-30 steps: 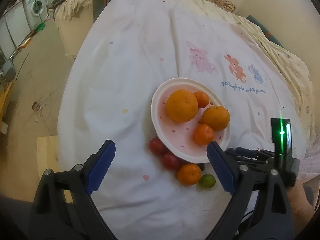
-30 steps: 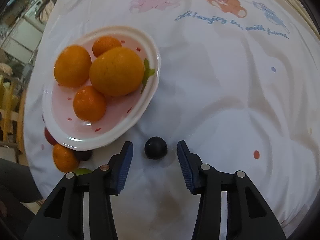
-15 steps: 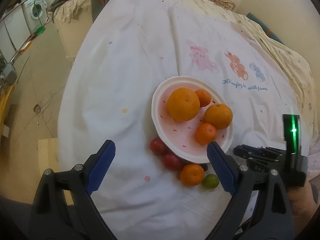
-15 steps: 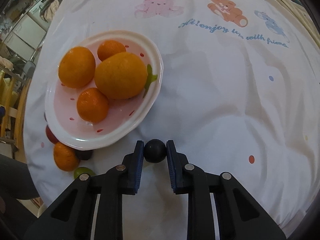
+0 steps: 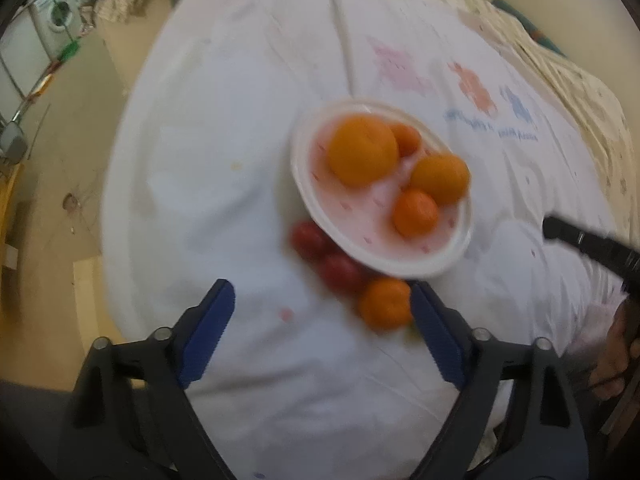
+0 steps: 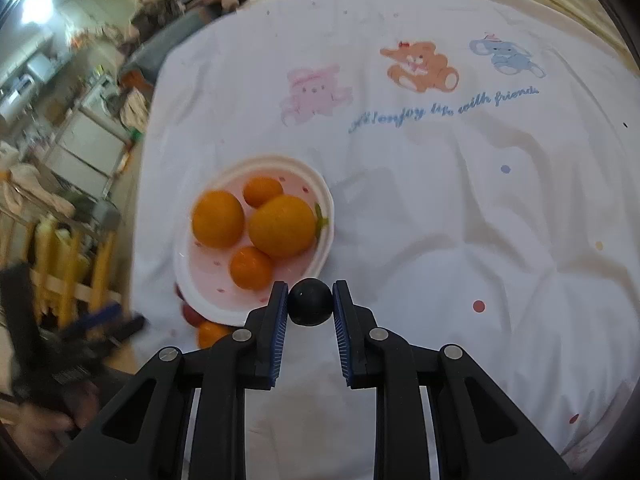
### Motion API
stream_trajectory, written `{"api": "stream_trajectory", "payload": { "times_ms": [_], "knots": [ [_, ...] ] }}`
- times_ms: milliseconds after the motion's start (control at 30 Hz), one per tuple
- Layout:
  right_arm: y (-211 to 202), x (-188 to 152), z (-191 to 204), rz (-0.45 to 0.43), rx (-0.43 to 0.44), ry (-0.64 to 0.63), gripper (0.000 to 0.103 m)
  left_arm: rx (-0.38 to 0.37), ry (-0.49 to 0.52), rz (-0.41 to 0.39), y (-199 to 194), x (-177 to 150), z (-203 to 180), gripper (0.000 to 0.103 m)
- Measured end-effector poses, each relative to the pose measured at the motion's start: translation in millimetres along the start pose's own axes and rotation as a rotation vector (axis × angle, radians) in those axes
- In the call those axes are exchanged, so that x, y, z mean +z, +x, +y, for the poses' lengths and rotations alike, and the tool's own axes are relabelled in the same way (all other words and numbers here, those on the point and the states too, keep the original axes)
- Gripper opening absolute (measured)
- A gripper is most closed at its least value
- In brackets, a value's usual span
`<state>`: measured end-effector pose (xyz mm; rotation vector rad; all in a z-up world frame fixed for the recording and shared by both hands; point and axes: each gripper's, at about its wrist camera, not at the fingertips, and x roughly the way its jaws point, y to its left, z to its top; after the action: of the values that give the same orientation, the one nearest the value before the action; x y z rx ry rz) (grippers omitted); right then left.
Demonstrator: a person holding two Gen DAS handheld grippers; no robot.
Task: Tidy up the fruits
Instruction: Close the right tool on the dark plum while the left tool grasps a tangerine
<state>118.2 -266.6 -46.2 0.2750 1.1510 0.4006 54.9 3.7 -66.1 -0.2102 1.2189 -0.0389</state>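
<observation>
The right gripper (image 6: 310, 307) was clenched on a small dark round fruit (image 6: 310, 307), its blue pads pressed against either side of it, and the fruit hung clear of the white printed cloth (image 6: 440, 220), seen just past the plate's rim at about four o'clock from the plate's centre. The white and pink plate (image 6: 324, 196) held four orange fruits: the largest orange (image 6: 282, 225) at three o'clock, a second orange (image 6: 218, 219) at nine o'clock, a small mandarin (image 6: 263, 191) at twelve and another mandarin (image 6: 252, 267) at six. The left gripper (image 5: 322, 336) pointed down at the cloth with its jaws closing but still wide, and nothing lay between the pads. A loose mandarin (image 5: 385, 303) sat on the cloth just beside its right pad, at six o'clock from the plate, with two red fruits (image 5: 326, 256) tucked against the plate's rim at about seven o'clock. That view was blurred. A hand (image 5: 614, 356) showed at its right edge.
</observation>
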Motion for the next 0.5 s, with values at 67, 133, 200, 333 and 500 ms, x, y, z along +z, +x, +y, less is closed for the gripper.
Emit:
{"api": "stream_trajectory", "payload": {
  "times_ms": [67, 133, 200, 333, 500],
  "knots": [
    [-6, 1, -1, -0.012, 0.021, 0.009, 0.024, -0.015, 0.011, 0.038, 8, -7, -11, 0.070],
    [-10, 0, -2, -0.018, 0.037, 0.013, 0.024, -0.014, 0.016, 0.075, 19, -13, -23, 0.065],
    [-12, 0, -4, -0.021, 0.044, 0.020, 0.024, -0.014, 0.006, 0.096, 27, -14, -31, 0.061],
    [-14, -1, -10, -0.020, 0.058, 0.035, 0.024, -0.015, -0.059, 0.122, 39, -8, -33, 0.060],
    [-15, 0, -13, -0.024, 0.069, 0.046, 0.024, -0.014, -0.148, 0.180, 55, -4, -30, 0.053]
  ]
}}
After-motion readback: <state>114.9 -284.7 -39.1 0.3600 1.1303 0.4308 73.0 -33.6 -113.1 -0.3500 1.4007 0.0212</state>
